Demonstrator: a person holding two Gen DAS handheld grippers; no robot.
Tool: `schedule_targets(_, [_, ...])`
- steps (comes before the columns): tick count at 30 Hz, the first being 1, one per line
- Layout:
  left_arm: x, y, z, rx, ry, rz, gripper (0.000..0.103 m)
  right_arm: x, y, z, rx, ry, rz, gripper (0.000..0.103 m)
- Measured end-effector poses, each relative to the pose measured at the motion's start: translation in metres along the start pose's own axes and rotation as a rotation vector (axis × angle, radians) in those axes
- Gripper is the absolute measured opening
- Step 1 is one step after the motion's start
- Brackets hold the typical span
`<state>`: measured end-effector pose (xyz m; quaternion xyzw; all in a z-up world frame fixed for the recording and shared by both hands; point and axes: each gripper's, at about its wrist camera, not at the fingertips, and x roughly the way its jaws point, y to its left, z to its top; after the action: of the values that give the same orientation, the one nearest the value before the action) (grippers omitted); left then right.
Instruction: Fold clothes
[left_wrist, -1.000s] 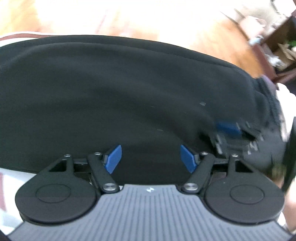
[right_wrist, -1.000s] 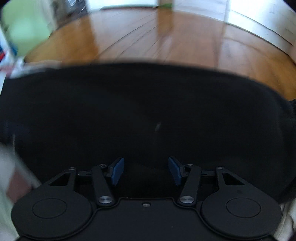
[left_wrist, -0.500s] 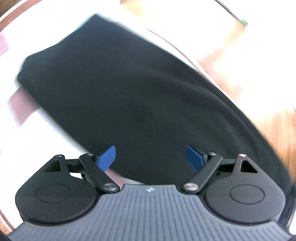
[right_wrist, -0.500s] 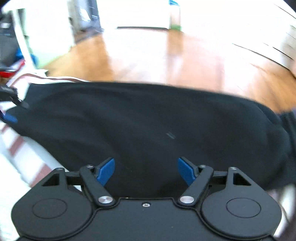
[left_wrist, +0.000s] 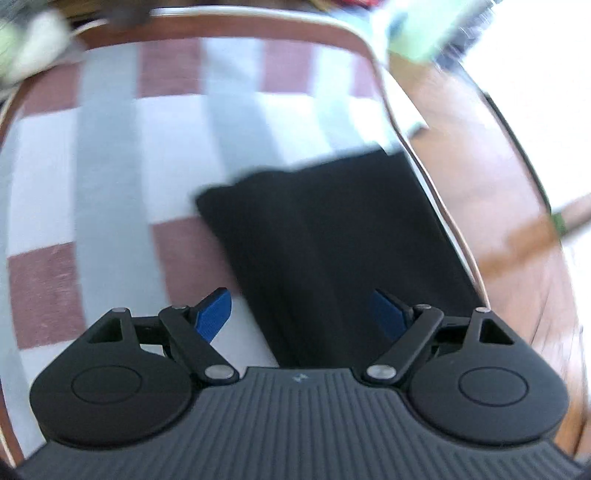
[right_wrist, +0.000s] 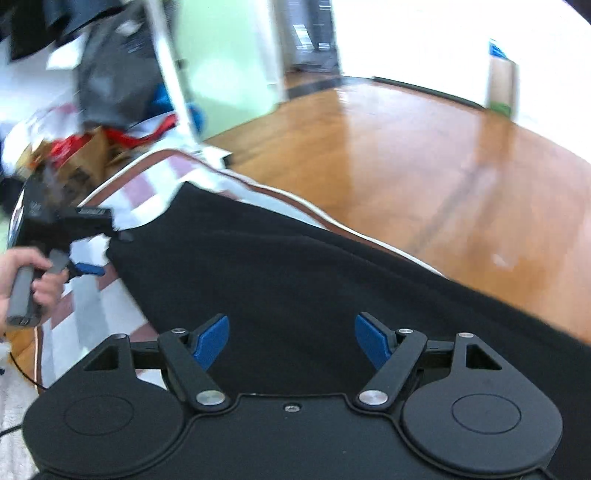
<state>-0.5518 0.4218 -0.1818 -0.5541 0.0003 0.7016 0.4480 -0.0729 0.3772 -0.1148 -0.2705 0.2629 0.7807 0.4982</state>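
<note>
Both tools are free: the left gripper (left_wrist: 301, 314) has its blue jaws spread wide with nothing pinched, and the right gripper (right_wrist: 291, 339) is just as wide, hovering over cloth. The long black fabric garment (right_wrist: 295, 280) lies flat along the far edge of the red-and-white checked mat (left_wrist: 110, 155), already doubled lengthwise, it looks like. Next likely needs a grab at the garment's end corner for a crosswise fold. Beyond the garment: glossy wooden floor (right_wrist: 424, 155), and clutter past its end.
</note>
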Motion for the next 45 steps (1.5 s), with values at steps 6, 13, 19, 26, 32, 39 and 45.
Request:
schedule_targets(6, [0.018,0.030,0.012,-0.202,0.023,-0.137,0.086,0.033,0.044,0.009,-0.184,0.072,0.069,0.071])
schedule_targets(13, [0.053,0.017,0.005,-0.090,0.031,-0.101,0.096,0.103,0.072,0.011,-0.226,0.125,0.033,0.068])
schedule_targets(19, [0.055,0.017,0.008,-0.073,-0.025,-0.128,0.076,0.090,0.066,0.007,-0.155,0.125,0.014,0.068])
schedule_targets(26, [0.051,-0.002,0.003,0.082,-0.050,-0.005,0.010,0.071,0.043,-0.002,-0.064,0.121,-0.035,0.069])
schedule_targets(32, [0.030,-0.041,-0.005,0.303,-0.116,-0.024,0.009,0.052,0.015,-0.015,0.062,0.114,-0.075,0.069])
schedule_targets(39, [-0.024,-0.104,-0.049,0.680,-0.295,0.000,0.008,0.038,-0.018,-0.050,0.075,0.158,-0.155,0.068])
schedule_targets(45, [-0.082,-0.167,-0.126,0.915,-0.308,-0.233,0.008,0.022,-0.048,-0.071,0.208,0.153,-0.148,0.068])
